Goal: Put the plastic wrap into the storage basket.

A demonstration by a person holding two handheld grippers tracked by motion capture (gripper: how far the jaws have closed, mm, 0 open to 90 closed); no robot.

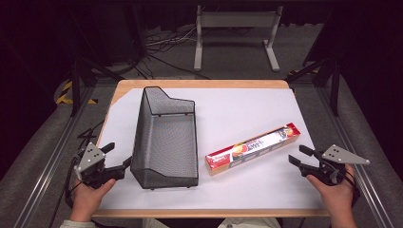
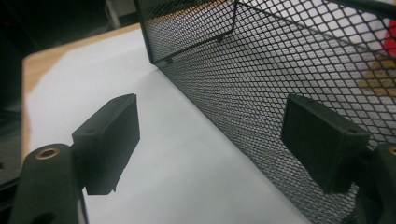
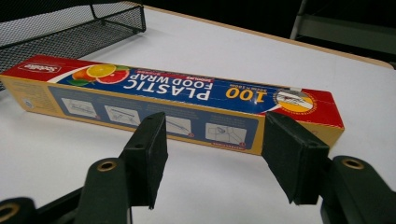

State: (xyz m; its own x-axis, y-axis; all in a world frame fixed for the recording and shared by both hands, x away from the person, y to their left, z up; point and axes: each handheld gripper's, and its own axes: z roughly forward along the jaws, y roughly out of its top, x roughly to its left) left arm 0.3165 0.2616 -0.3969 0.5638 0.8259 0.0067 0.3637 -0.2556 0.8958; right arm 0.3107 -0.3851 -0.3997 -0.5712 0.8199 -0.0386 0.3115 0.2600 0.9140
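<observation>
While nothing is gripped by either tool, a long plastic food wrap box is seen lying flat on the white sheet that covers the table, just to the right of a black wire-mesh basket. The box is set at a slant, its red end nearest the basket's front right corner and its other end raised toward the far right; a narrow gap of white sheet is left between box and basket. In the right gripper view the box is shown broadside, with fruit pictures and the words "PLASTIC FOOD WRAP" printed along its top face.

The right gripper is held to the right of the box, close to its far end but apart from it, with its jaws spread wide and nothing between them; in its own view the box is framed just beyond the two pads.

The left gripper is held on the other side of the basket, beside its left wall. Its jaws are likewise wide apart and empty, one pad being seen right against the mesh, though contact cannot be told.
</observation>
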